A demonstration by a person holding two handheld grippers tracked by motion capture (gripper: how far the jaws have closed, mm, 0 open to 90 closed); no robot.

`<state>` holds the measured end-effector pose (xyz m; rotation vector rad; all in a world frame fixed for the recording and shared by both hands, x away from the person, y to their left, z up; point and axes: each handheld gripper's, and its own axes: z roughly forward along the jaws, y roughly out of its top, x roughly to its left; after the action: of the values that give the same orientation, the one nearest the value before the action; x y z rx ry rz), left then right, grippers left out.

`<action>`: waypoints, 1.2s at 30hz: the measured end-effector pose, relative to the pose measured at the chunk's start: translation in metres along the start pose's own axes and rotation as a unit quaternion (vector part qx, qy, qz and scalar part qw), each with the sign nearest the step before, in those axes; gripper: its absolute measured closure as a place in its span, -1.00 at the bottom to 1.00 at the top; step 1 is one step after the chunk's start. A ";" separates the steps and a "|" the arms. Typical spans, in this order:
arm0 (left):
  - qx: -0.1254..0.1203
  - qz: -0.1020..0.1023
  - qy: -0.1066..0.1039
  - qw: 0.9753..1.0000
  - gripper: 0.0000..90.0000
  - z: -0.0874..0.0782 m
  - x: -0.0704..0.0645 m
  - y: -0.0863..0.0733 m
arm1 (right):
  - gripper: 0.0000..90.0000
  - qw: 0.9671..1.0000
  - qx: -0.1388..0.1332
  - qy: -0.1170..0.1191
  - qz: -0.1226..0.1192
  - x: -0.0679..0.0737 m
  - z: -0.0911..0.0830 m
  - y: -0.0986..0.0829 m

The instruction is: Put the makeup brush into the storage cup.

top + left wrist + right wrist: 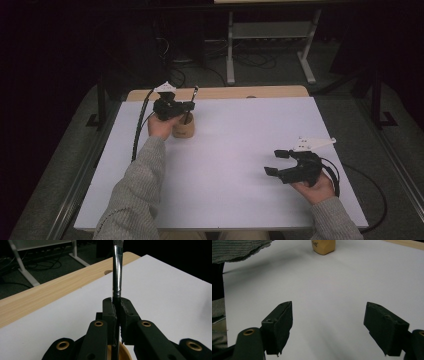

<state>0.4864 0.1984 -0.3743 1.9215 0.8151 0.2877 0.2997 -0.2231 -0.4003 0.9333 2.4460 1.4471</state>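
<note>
1. The left tool [117,308] was clenched on a slim black brush [117,277], upright over a tan wooden cup [183,127] at the desk's [240,150] far left.
2. The left gripper view showed the brush's glossy handle and silver ferrule, pinched between ridged pads.
3. The right tool [328,327] hung released, its blocky jaws wide apart above the smooth white desk at near right.

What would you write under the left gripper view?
Left tool clamps an upright paintbrush above a wooden cup.

Left hand-held gripper [189,106] clamped tight; right hand-held gripper [276,162] gapes wide.
</note>
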 end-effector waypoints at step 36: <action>0.014 0.011 0.018 1.000 0.39 -0.014 -0.010 0.008 | -0.51 1.000 -0.003 0.004 -0.002 0.001 0.001 0.001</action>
<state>0.4753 0.1989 -0.3590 1.9571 0.8251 0.3268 0.3001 -0.2212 -0.3997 0.9228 2.4467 1.4598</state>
